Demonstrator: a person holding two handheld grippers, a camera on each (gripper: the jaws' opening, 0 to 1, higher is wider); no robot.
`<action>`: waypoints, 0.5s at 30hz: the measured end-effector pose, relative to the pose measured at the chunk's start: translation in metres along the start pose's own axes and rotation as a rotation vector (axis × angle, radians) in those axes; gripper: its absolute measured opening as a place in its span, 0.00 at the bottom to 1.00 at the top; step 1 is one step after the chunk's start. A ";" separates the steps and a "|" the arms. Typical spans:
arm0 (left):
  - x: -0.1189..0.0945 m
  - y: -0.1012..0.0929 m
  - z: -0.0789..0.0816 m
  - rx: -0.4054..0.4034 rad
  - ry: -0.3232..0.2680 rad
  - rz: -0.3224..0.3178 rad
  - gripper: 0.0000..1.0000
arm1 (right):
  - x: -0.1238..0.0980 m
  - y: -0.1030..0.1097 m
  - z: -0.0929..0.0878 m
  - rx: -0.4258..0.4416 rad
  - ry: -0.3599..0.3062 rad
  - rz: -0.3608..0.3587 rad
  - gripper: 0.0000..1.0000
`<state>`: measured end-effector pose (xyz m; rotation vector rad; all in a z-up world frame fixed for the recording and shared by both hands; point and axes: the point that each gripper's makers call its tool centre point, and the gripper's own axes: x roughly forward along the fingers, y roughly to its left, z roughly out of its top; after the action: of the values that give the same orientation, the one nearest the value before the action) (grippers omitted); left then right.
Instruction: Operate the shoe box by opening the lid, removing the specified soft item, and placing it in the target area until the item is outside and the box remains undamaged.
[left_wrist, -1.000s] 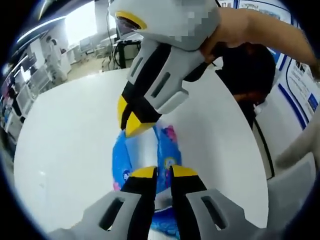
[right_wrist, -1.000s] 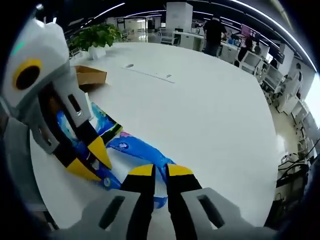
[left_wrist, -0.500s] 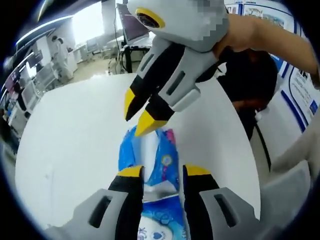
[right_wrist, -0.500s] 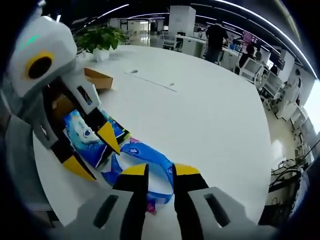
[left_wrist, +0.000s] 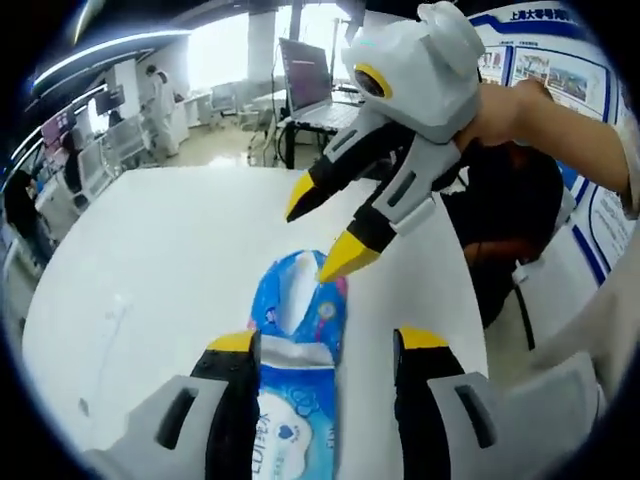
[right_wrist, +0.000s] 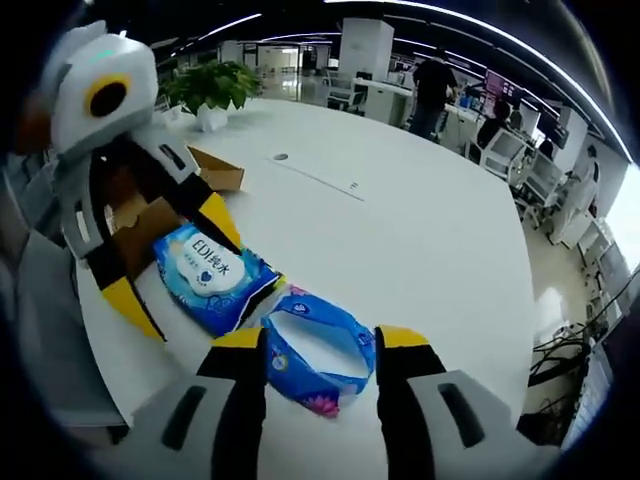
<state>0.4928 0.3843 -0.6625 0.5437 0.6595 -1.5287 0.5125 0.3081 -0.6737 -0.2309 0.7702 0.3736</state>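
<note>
now the blue pack (right_wrist: 215, 275) lies flat on the white surface (right_wrist: 400, 220), out of the box (right_wrist: 150, 215). both the left tool (left_wrist: 325, 345) and the right tool (right_wrist: 320, 340) stand wide open, holding nothing. lift them straight up, so no tip drags the loose wrapper.

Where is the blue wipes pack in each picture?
Left gripper view: the blue wipes pack lies low in the middle, on the white table, between the left claw tips, which stand open.
Right gripper view: the pack sits left of centre, between the left claw's open tips, beside the cardboard box.
Shared landmark: the white table, which shows in both views.
</note>
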 end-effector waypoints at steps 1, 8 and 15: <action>-0.004 -0.001 0.000 -0.002 -0.005 0.003 0.55 | -0.002 0.004 0.001 -0.004 -0.001 0.002 0.46; -0.031 -0.004 -0.003 -0.036 -0.053 0.037 0.65 | -0.014 0.024 0.002 -0.020 0.007 0.007 0.56; -0.059 -0.006 -0.013 -0.062 -0.085 0.072 0.74 | -0.024 0.039 0.009 -0.016 -0.003 0.005 0.67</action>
<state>0.4905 0.4363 -0.6305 0.4488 0.6137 -1.4507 0.4866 0.3410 -0.6525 -0.2432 0.7654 0.3851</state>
